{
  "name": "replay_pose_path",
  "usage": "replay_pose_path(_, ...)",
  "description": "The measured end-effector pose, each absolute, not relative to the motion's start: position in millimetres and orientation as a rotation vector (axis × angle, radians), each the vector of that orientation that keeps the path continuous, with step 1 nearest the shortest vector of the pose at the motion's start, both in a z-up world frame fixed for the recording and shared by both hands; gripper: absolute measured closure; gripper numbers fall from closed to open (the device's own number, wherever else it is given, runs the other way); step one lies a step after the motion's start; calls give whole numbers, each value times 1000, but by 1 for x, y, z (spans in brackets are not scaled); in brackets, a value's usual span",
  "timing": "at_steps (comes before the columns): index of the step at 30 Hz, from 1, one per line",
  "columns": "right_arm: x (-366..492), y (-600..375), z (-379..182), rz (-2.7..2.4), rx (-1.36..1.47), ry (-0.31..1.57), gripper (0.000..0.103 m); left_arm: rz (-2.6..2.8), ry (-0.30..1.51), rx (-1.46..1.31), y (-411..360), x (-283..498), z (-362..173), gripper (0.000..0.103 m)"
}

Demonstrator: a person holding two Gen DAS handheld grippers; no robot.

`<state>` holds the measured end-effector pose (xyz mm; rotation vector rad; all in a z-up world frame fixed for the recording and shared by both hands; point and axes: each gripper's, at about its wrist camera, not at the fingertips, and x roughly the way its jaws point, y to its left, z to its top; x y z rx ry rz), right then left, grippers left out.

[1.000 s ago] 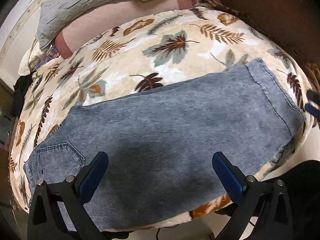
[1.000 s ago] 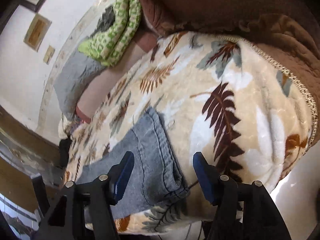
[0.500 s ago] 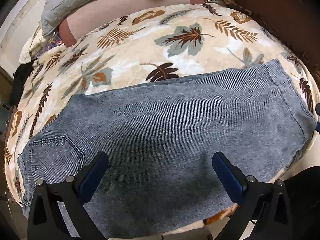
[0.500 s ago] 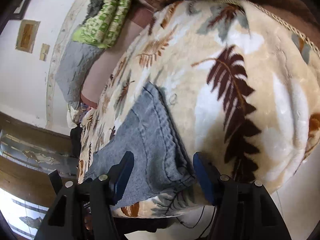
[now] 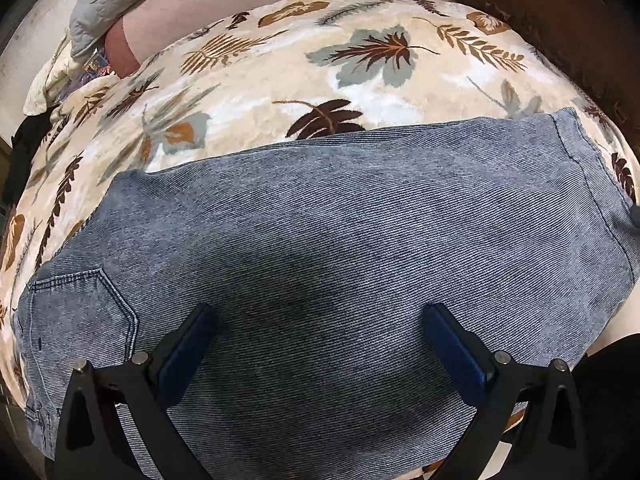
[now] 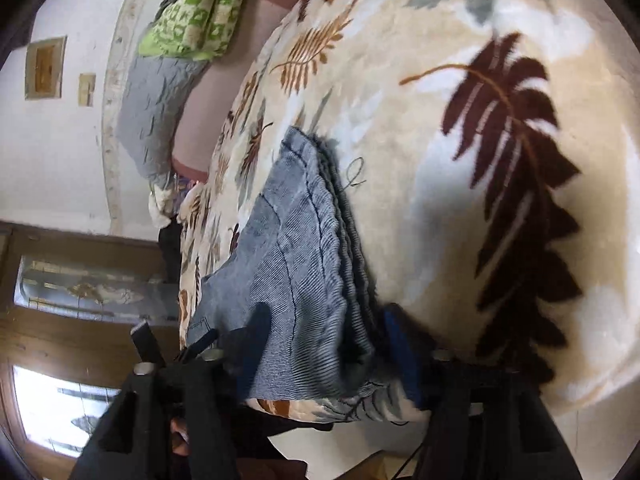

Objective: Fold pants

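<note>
Pants [image 5: 340,248] spread flat mid-frame on blanket [image 5: 260,80] for folding. Left gripper [image 5: 320,344] jaws spread above denim; right gripper [image 6: 324,344] jaws spread astride hem, ready to pinch.

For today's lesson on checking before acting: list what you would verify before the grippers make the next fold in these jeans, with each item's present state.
1. Jeans lie flat on blanket: ok.
2. Left gripper open above the denim: ok.
3. Right gripper open, straddling the hem: ok.
4. Hem layers lined up: ok, they look stacked.
5. Right gripper's fingers under all layers: cannot tell.
6. Left gripper touching the cloth: cannot tell.
</note>
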<state>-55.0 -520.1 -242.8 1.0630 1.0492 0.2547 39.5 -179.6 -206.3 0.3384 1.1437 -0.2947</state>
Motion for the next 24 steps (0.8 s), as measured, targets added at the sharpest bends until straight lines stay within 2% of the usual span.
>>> replay_pose_path(1,-53,-516,-243,278,1071,1051,81,-294,1143,339,-179,40,-206,0)
replay_pose_path(8,-41,-483,-197,241,930,981,81,-262,1128,315,-160,39,-192,0)
replay_pose_path(15,-7,-417,-145,278,739,1004,81,-211,1098,177,-106,40,-168,0)
replay_pose_path(24,33,-292,-152,429,600,1138,81,-102,1039,36,-18,38,-153,0)
